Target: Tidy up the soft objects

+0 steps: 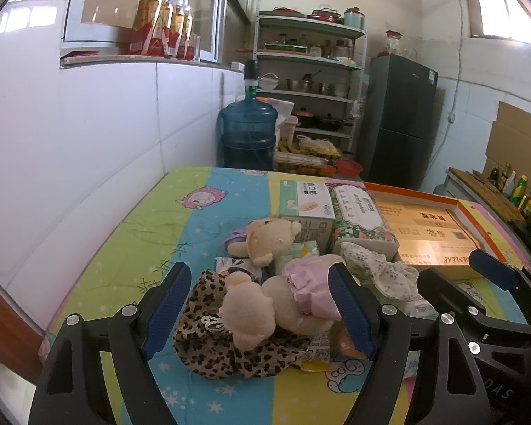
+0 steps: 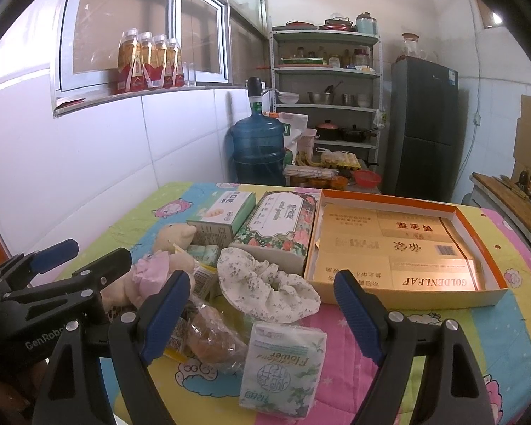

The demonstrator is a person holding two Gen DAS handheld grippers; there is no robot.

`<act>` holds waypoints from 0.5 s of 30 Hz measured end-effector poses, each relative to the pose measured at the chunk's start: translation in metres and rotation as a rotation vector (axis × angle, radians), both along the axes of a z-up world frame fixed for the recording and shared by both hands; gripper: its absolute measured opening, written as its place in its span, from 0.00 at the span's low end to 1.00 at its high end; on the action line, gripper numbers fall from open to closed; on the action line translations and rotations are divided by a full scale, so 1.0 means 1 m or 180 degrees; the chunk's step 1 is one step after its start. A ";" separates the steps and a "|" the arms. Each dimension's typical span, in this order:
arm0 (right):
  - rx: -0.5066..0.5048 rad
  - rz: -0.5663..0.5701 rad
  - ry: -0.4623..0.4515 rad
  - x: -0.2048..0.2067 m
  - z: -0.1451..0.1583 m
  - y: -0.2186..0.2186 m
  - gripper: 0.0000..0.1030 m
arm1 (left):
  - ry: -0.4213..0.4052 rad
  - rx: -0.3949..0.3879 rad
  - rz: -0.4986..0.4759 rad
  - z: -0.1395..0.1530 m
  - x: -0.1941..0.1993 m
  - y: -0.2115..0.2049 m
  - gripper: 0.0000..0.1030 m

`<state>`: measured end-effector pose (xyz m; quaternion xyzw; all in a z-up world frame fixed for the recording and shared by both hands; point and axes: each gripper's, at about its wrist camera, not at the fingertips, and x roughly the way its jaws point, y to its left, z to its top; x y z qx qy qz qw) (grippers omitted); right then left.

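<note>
A beige plush bear in a pink dress [image 1: 265, 283] lies on a leopard-print cloth [image 1: 212, 347] on the table. My left gripper [image 1: 262, 315] is open, its jaws on either side of the bear's lower body. My right gripper [image 2: 262, 318] is open above a floral fabric cap [image 2: 265, 290] and a tissue pack [image 2: 283, 364]. A wrapped bread [image 2: 209, 336] lies beside the left finger. The bear [image 2: 159, 265] and the left gripper [image 2: 60, 276] show at the left of the right wrist view. The right gripper [image 1: 478, 283] shows at the right of the left wrist view.
An open orange-rimmed cardboard box [image 2: 460, 212] stands at the right of the table. Two tissue boxes [image 2: 279, 226] stand behind the pile. A white wall runs along the left. A water jug [image 2: 258, 148], shelves and a fridge stand behind the table.
</note>
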<state>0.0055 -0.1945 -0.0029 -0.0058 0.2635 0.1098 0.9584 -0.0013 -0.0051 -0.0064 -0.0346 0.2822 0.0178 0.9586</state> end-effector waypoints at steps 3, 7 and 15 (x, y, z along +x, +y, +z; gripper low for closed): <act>-0.0001 -0.0002 0.0002 0.000 0.000 0.000 0.81 | 0.0003 -0.0002 -0.0004 -0.001 0.000 0.000 0.79; -0.0001 -0.0001 0.0007 0.000 -0.001 0.001 0.81 | 0.0001 -0.0004 -0.0003 -0.002 0.000 0.000 0.79; 0.0002 -0.0005 0.0001 -0.001 -0.002 0.000 0.81 | -0.0007 -0.0010 -0.0020 -0.004 -0.001 0.000 0.79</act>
